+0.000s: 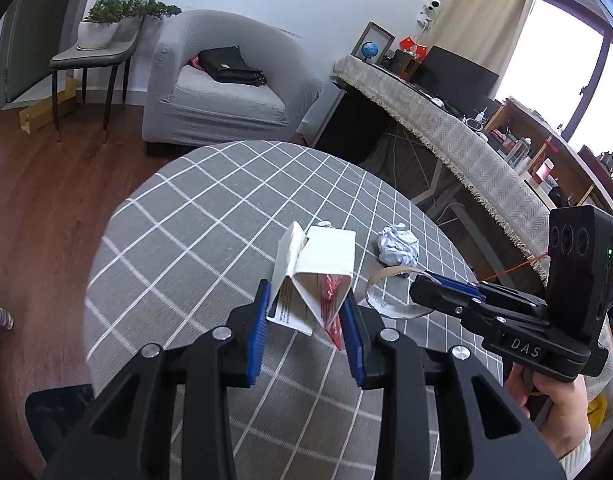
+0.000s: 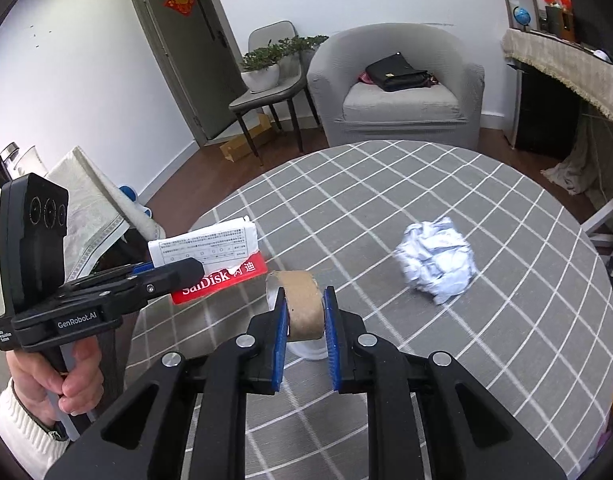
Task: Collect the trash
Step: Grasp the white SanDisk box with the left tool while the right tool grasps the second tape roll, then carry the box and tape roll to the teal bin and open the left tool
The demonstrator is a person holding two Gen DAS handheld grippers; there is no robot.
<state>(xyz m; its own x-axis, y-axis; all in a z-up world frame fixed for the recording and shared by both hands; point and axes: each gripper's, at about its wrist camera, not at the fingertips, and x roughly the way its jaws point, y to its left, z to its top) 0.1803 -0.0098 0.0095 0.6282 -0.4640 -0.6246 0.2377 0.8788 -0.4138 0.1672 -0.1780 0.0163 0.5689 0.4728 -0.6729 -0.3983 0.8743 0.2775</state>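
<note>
My left gripper (image 1: 306, 316) is shut on a torn white and red SanDisk package (image 1: 318, 268) and holds it above the round table; the package also shows in the right wrist view (image 2: 218, 256). My right gripper (image 2: 304, 320) is shut on an empty brown tape roll (image 2: 302, 304), which shows in the left wrist view (image 1: 390, 292) at the gripper's tip (image 1: 420, 286). A crumpled ball of white paper (image 2: 436, 266) lies on the table to the right; it also shows in the left wrist view (image 1: 398, 244).
The round table (image 2: 386, 184) has a grey checked cloth. Beyond it stand a grey armchair (image 2: 398, 92) with a black bag (image 2: 398, 72), a chair with a potted plant (image 2: 266, 68), and a long covered desk (image 1: 446, 128) on the right.
</note>
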